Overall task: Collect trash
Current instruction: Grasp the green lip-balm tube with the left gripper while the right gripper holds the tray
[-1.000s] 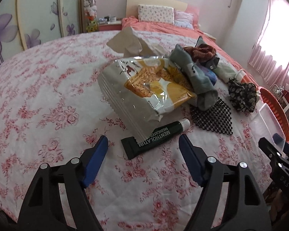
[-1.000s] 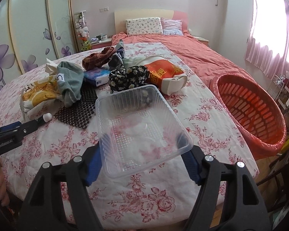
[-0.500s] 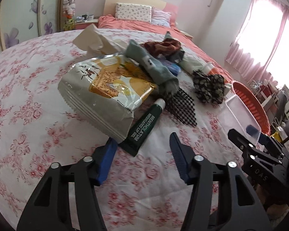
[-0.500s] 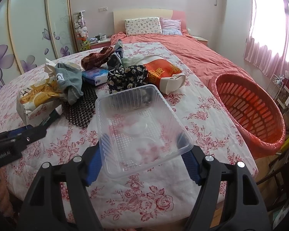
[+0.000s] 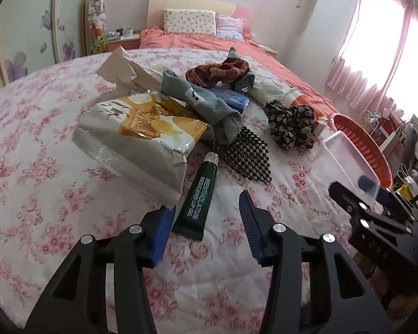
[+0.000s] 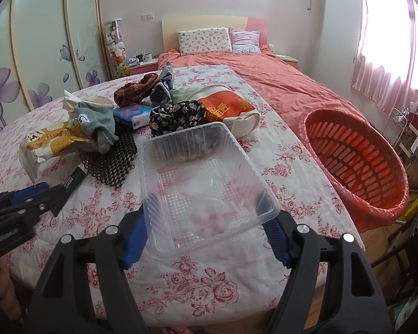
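on the bed: flowered quilt point(image 5: 41, 144) w/ a heap of clutter; orange basket point(image 6: 356, 164) sits off its right edge.
left claw point(image 5: 206, 222): jaws closing, open around the flat end of the green tube point(image 5: 199, 197); left pad just beside the tube, right pad apart from it. not gripping yet.
right claw point(image 6: 206, 236): clamped on the near end of the clear tray point(image 6: 203, 183), pads pressing both side walls; tray looks lifted a bit off the quilt.
trash here (my guess): tube, tray, chip bag point(image 5: 136, 136), crumpled paper point(image 5: 122, 69), blue tissue pack point(image 6: 133, 114).
prob not trash: grey sock point(image 5: 203, 105), brown knit cloth point(image 5: 217, 72), floral cloth point(image 5: 289, 125), black mesh mat point(image 5: 245, 153).
risk 1: chip bag corner overhangs the left pad; closing could pinch the bag w/ the tube and drag both.
risk 2: tube end is thin and flat, lies off-centre in the jaws; could slip out or twist on lift.
risk 3: tray is thin plastic, squeezed at one end only; may buckle or pop free.
risk 4: claws are close together, could bump.
counts: 1 tube, 1 tray, 1 chip bag, 1 sock, 1 mat, 1 basket, 2 claws, 2 pillows point(image 6: 206, 40).
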### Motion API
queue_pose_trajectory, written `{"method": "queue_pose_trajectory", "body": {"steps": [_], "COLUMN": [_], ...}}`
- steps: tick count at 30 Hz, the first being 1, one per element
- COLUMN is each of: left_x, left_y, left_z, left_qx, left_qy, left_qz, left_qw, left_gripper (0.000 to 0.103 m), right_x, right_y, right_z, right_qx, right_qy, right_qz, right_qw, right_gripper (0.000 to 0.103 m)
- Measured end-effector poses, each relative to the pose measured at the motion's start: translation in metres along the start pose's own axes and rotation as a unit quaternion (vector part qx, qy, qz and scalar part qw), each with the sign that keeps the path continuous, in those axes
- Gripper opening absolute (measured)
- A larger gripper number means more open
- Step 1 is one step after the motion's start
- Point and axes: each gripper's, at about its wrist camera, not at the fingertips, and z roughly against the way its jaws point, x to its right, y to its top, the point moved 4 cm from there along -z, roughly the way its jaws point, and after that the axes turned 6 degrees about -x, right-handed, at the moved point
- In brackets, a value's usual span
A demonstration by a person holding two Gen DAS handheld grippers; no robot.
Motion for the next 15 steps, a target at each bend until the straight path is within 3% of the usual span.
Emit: {"method": "queue_pose_trajectory", "body": {"steps": [7,11,15], "left_x": [0.002,0.011,0.013], "left_y": [0.007,0.005,0.004], "left_z": [-0.011,-0.014,-0.013], "left_qx": [-0.007,-0.005,-0.003], "left_qy": [0.011,0.014,0.015], "left_qz": [0.004,-0.002,0.001], "left_qw": [0.9999,0.9999,0.9999], "left_gripper": [0.038,0.021,0.020], "right_x": [0.007,0.009,0.012], "right_y": [-0.002,-0.003,-0.004], "right_z": [0.000,0.003,0.007], "right_qx": [-0.003,-0.001,0.003], "right_qy": [-0.004,-0.004,-0.005], "right_qz": [-0.006,-0.008,-0.011], "right_qw": [1.000,1.000,1.000], "right_gripper": [0.071,0.071,0.071]}}
